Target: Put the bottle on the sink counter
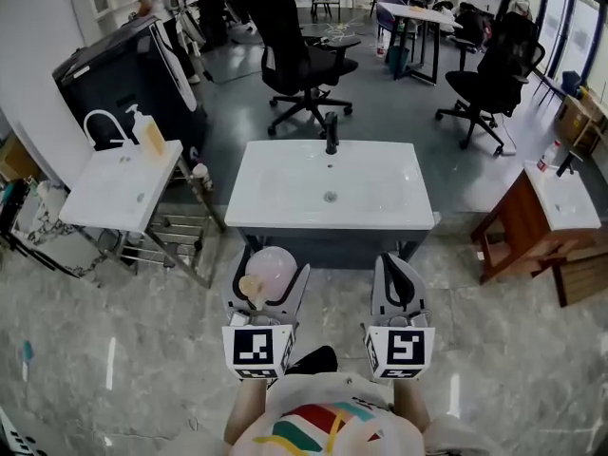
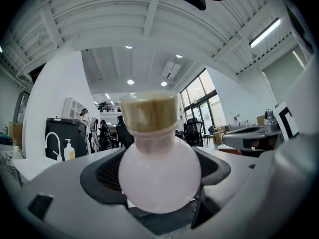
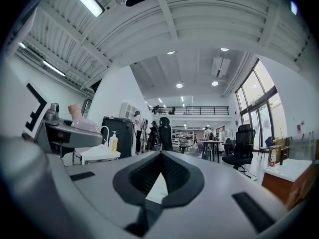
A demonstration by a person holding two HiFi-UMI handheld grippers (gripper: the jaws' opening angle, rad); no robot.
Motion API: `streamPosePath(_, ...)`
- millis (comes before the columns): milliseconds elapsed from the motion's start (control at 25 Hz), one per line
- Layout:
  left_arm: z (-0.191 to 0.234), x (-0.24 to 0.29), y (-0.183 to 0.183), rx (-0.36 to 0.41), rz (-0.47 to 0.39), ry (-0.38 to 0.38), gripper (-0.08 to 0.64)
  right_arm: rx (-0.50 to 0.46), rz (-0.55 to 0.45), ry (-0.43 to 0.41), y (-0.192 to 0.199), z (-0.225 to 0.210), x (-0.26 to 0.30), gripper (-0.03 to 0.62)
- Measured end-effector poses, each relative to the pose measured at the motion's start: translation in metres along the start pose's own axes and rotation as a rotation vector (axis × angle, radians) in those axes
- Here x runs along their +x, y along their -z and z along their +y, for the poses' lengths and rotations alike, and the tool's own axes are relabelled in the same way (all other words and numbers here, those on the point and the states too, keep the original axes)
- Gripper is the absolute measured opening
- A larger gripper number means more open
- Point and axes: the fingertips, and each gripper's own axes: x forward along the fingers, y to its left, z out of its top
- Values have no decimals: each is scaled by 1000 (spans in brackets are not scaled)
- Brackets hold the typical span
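Left gripper [image 1: 270,283] was clamped on the round pink bottle [image 2: 159,176] with the cork-coloured stopper, held above the floor just short of the white sink counter [image 1: 275,207]. The pick-up looked done. Carrying it forward and setting it down was not yet done. Right gripper [image 1: 399,278] hung alongside, jaws together, empty.

Bottle [image 2: 159,178] — matt pink, wood-look stopper [image 2: 149,112]; sink counter [image 1: 275,207] — glossy white.
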Motion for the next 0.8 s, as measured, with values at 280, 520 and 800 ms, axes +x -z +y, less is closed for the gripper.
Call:
streamPosePath(280,2,8,-11,-13,-20,-4,399,0,-30,13,-16,-15,-5,12)
streamPosePath(520,2,19,-8,-25,-25,-15,399,-32,-40,-15,-20,-17,7,12)
streamPosePath(800,14,55,-2,-30,-46,11,399,-83,-80,-89,-24,0,44,12)
